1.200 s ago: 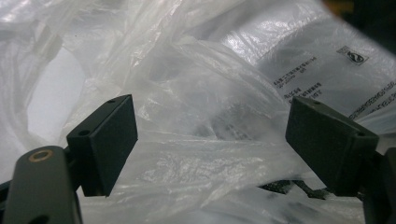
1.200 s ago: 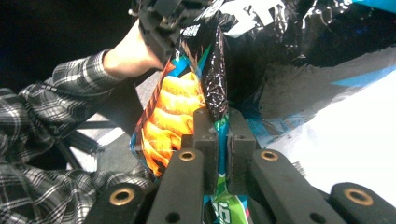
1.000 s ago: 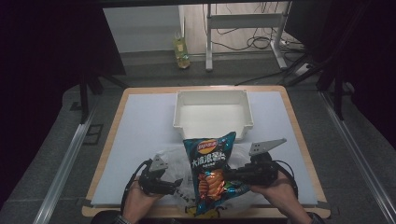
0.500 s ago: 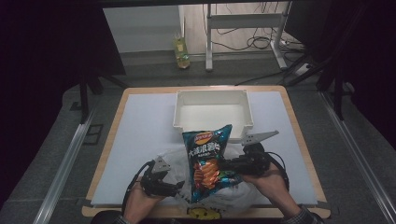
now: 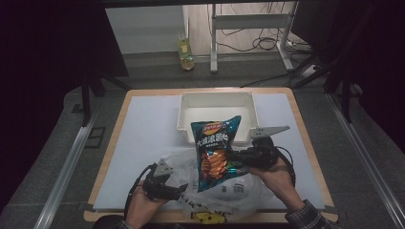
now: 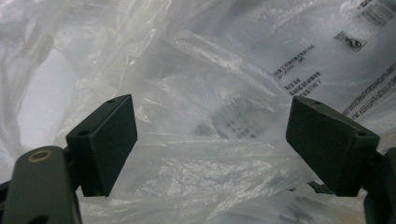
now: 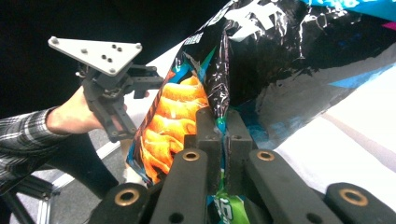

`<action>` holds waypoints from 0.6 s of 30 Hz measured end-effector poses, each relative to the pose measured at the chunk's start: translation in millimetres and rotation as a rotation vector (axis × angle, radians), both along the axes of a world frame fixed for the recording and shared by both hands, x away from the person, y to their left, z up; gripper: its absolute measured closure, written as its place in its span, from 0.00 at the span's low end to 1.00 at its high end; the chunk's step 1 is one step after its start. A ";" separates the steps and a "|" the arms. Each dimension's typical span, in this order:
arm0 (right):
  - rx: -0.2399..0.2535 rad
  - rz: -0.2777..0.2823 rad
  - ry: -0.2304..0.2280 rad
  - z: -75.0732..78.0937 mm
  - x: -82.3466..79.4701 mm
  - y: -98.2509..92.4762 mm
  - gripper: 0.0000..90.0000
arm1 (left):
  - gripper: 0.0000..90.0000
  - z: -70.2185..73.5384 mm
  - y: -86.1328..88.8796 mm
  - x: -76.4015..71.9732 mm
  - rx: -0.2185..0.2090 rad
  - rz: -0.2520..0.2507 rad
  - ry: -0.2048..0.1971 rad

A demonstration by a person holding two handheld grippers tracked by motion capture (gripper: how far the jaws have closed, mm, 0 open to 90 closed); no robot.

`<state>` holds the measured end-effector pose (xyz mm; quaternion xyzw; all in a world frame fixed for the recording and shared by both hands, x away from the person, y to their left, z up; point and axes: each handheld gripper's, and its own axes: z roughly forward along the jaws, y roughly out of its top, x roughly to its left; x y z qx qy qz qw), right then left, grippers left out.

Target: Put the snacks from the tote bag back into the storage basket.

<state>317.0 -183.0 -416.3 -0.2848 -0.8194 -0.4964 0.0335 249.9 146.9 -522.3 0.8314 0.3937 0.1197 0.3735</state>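
The table (image 5: 143, 143) in front of me carries a white sheet, and at its far middle stands the white bin (image 5: 217, 102), with nothing visible inside it from above. Nearer to me, at the near edge, the clear plastic bag (image 5: 229, 193) lies crumpled and spread, its printed labels showing through the film. Above it, between the plastic bag and the bin, I hold the chip bag (image 5: 216, 152) upright and clear of the table, its top corner overlapping the bin's near wall in the high view. My right gripper (image 5: 235, 155) is clamped on the chip bag's right edge; in the right gripper view its jaws are pressed together on the seam. My left gripper (image 5: 180, 191) rests low at the near left against the plastic bag, jaws standing apart with only loose film lying between them, nothing pinched. As I judge it, the chip bag is already out of the plastic bag, which is the larger part done; what is left is carrying it to the bin and letting go.
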 end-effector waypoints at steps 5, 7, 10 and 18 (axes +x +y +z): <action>0.001 -0.021 -0.008 3.9 5.6 -6.1 0.98 | 0.13 1.5 1.4 -0.1 -0.021 0.004 -0.012; 0.006 -0.029 -0.007 5.4 8.8 -9.2 0.98 | 0.13 1.9 1.5 -0.3 -0.025 0.001 -0.014; 0.018 -0.046 0.002 7.7 13.8 -13.8 0.98 | 0.12 0.6 0.7 -0.1 -0.022 -0.004 -0.006; 0.025 -0.077 0.018 16.5 24.9 -23.5 0.98 | 0.12 -0.1 -0.5 0.0 -0.009 -0.019 -0.001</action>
